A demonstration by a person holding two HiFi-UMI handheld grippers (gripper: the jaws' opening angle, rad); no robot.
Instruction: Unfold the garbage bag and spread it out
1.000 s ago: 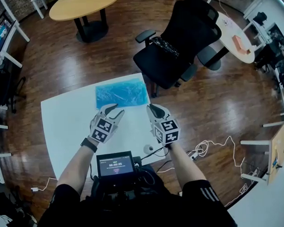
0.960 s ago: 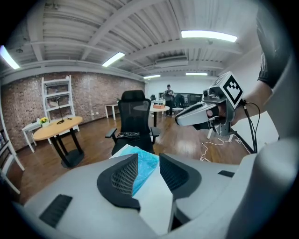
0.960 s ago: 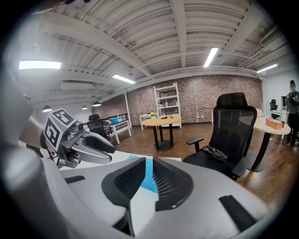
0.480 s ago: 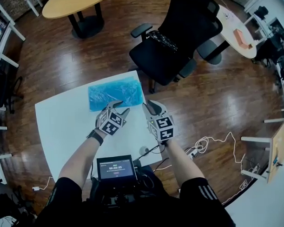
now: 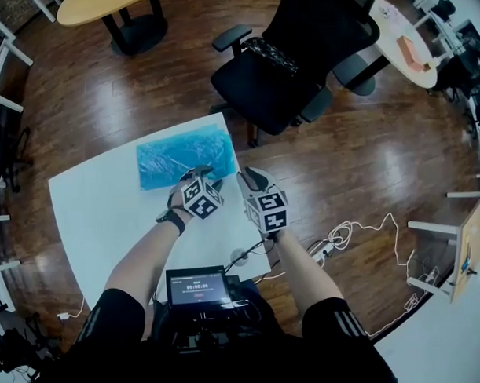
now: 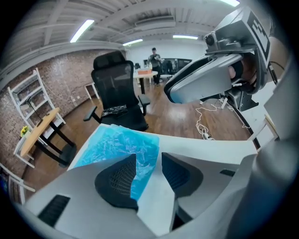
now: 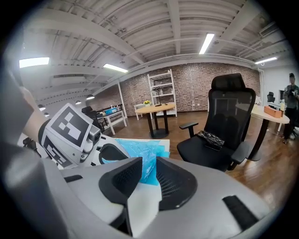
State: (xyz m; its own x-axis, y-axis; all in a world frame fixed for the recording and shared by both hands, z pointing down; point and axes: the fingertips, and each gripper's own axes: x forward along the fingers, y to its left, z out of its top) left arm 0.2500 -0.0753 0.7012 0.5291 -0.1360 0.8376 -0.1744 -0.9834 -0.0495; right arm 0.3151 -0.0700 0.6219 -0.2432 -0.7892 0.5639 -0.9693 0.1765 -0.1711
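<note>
The white table (image 5: 99,207) carries the blue garbage bag (image 5: 184,156) at its far edge, lying as a flat folded rectangle with no layer lifted, so by my reading none of the unfolding is done yet. The left gripper (image 5: 206,178) hangs over the bag's near right corner. Its jaws have just been opening and stand spread, with the bag's edge showing through the gap but nothing pressed between the pads. Just beside it the right gripper (image 5: 251,177) points at the same corner from off the bag. Its jaws have also just been opening and stand partly apart and empty. What is left is all of it: pinch an edge, open the folds and spread the bag flat. A black office chair (image 5: 291,67) stands beyond the table
</note>
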